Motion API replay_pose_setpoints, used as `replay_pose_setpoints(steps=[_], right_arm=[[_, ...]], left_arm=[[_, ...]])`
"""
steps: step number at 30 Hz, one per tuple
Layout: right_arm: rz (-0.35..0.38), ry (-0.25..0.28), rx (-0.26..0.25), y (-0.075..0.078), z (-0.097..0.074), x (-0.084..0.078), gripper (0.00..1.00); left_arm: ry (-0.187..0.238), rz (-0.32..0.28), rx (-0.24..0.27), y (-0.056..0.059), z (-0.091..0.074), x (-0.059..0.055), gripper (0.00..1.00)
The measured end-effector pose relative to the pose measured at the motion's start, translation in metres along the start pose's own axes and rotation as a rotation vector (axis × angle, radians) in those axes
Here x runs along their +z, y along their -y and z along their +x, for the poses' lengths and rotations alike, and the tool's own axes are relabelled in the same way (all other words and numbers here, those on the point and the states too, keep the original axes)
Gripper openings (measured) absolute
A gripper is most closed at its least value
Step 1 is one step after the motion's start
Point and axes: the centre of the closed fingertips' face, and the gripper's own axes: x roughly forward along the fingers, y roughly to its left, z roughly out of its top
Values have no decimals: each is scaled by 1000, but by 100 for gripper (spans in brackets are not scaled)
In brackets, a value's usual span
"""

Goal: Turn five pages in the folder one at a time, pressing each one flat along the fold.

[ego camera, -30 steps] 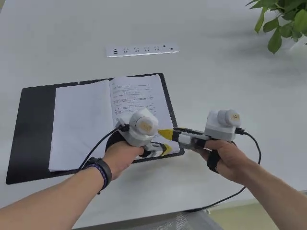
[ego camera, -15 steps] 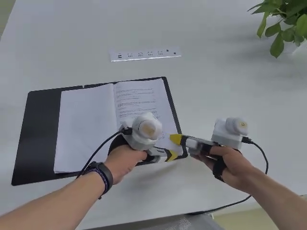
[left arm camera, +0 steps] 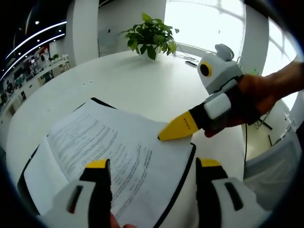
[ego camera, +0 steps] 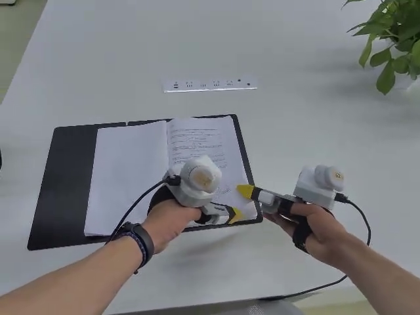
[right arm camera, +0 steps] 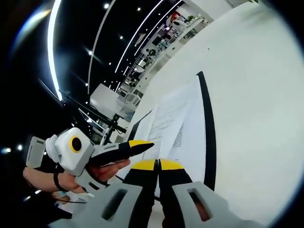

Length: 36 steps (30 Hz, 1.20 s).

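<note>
A white table [ego camera: 315,98] stands in a bright, open room. Toward its near left lies the black folder [ego camera: 62,190], opened flat, with its pages inside. A blank page [ego camera: 128,174] covers the left half and a printed page [ego camera: 203,144] the right, with the fold between them. Beyond the folder, toward the far edge and apart from it, lies a white strip [ego camera: 209,84] of sockets. The left gripper [ego camera: 233,214] is held low over the folder's near right corner, its jaws spread wide. In the left gripper view one yellow tip is over the printed page and the other is past the folder's black edge. A dark band [ego camera: 139,235] circles that wrist. The right gripper [ego camera: 246,191] points in from the right with its jaws pressed together, the yellow tip at the printed page's right edge near the lower corner — whether paper is caught between them cannot be told. A plant [ego camera: 394,33] stands at the far right corner.
</note>
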Motion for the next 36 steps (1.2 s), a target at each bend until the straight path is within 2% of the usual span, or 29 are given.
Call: replay_pose_setpoints(steps=[6, 15, 18, 26, 31, 36], right_arm=[[-23, -1, 20, -16, 9, 3, 0], [-66, -17, 51, -42, 27, 3, 0], [-74, -14, 66, -50, 35, 1, 0], [-101, -43, 101, -74, 57, -13, 0], [-116, -63, 127, -90, 71, -23, 0], [-127, -84, 149, -104, 86, -30, 0]], left_arm=[[20, -21, 25, -11, -16, -4, 72], [38, -53, 73, -25, -43, -17, 72], [59, -87, 92, -31, -54, -21, 72], [62, -113, 142, -52, -84, -45, 72], [78, -141, 173, -62, -102, -55, 71], [76, -146, 195, -70, -117, -67, 71]])
